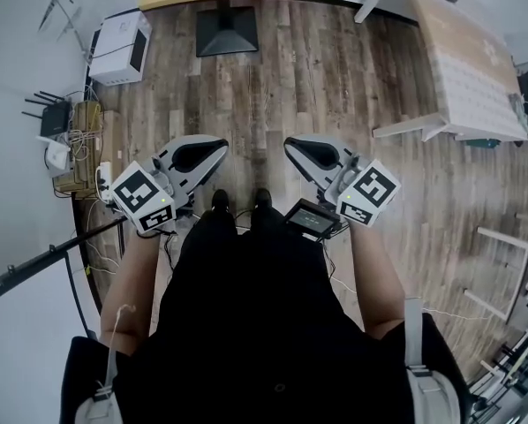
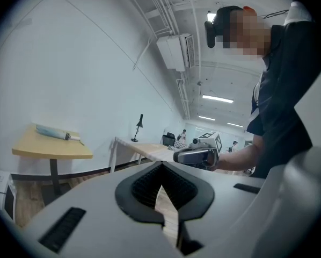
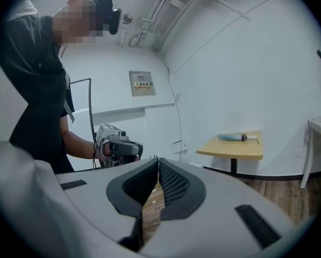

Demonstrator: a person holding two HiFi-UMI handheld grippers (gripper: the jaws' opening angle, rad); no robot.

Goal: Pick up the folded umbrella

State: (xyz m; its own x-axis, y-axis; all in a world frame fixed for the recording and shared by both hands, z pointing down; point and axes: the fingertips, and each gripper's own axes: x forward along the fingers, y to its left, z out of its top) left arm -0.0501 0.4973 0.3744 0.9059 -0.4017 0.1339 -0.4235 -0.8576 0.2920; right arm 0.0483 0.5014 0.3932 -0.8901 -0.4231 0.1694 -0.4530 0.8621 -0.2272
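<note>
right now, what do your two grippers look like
Left gripper and right gripper are light grey shells with black ribbed pads on the jaws. Each carries a white cube with black square markers. A small screen sits by the right one. Clothing is black.

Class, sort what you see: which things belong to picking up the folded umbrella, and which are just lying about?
Belongs: folded umbrella, yellow table under it, left gripper, right gripper.
Lying about: desk lamp, white box, router.

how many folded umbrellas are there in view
1: a light blue folded umbrella lies on the small yellow wooden table by the white wall. More could be hidden elsewhere.
</note>
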